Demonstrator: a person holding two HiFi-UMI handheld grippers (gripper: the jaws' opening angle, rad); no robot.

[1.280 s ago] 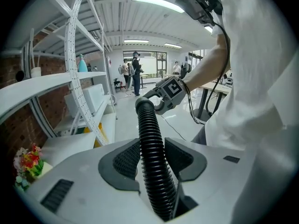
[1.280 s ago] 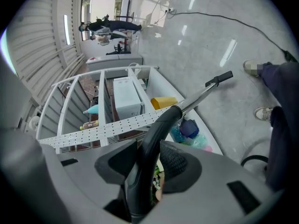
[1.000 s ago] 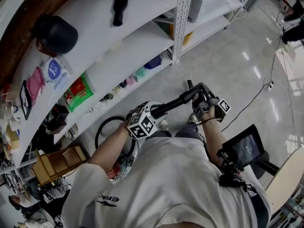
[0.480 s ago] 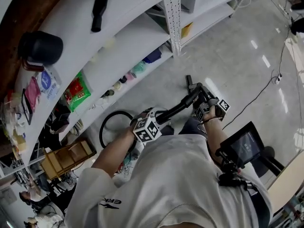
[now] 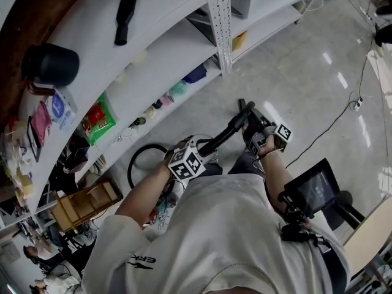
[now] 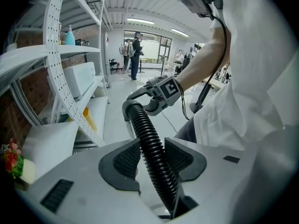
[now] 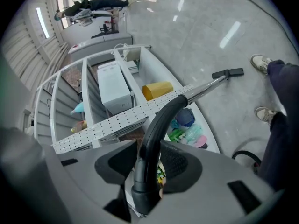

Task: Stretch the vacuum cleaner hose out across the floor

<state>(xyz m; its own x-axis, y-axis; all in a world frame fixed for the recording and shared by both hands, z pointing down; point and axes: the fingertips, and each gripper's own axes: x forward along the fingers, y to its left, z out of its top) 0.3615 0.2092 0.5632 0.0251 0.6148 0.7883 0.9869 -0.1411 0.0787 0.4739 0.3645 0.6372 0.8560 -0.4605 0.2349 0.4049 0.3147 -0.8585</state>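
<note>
Black ribbed plastic hose (image 6: 142, 125): light, limp, springy, probably slippery along ribs. Pinched mid-run by left hand-held gripper (image 6: 153, 158), with right hand-held gripper (image 7: 148, 164) just ahead, clamping its rigid curved black handle end (image 7: 161, 120); firmer hold there.

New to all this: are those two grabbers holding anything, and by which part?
Both hold the vacuum cleaner hose: the left gripper clamps its ribbed stretch, the right gripper the smooth curved handle at its end.
</note>
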